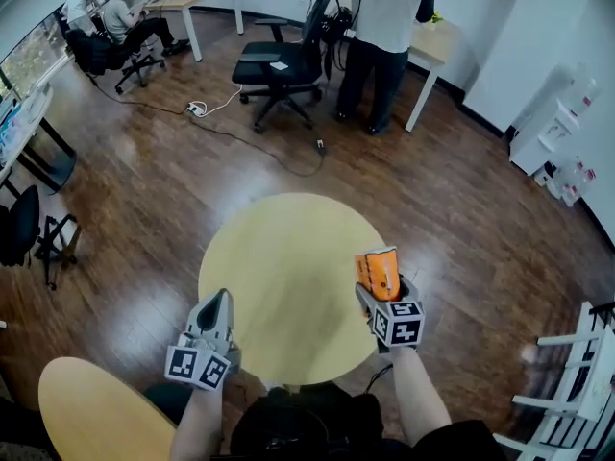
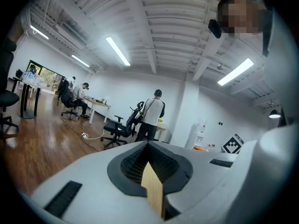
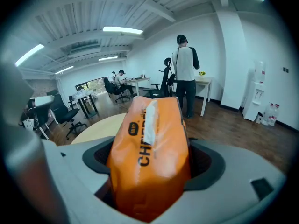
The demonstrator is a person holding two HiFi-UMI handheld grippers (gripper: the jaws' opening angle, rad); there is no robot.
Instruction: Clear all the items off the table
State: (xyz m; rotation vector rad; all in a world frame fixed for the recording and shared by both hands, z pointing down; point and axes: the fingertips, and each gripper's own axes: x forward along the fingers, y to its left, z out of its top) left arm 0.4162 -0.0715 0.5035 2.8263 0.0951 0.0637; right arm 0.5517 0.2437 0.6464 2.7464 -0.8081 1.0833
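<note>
A round yellow table (image 1: 279, 257) stands in front of me with a bare top. My right gripper (image 1: 386, 292) hangs over its near right edge, its jaws wide around an orange soft tissue pack (image 1: 378, 271), which they hold. In the right gripper view the orange tissue pack (image 3: 150, 143) fills the space between the jaws, white tissue showing at its top slit, with the table (image 3: 98, 125) behind it. My left gripper (image 1: 217, 303) is shut and holds nothing, at the table's near left edge. In the left gripper view, that gripper (image 2: 148, 149) points level across the room.
A black office chair (image 1: 279, 65) and a standing person (image 1: 384, 27) are beyond the table by a white desk (image 1: 434, 44). Cables (image 1: 240, 133) lie on the wood floor. A second yellow round top (image 1: 96, 411) sits at near left, a white rack (image 1: 577, 382) at near right.
</note>
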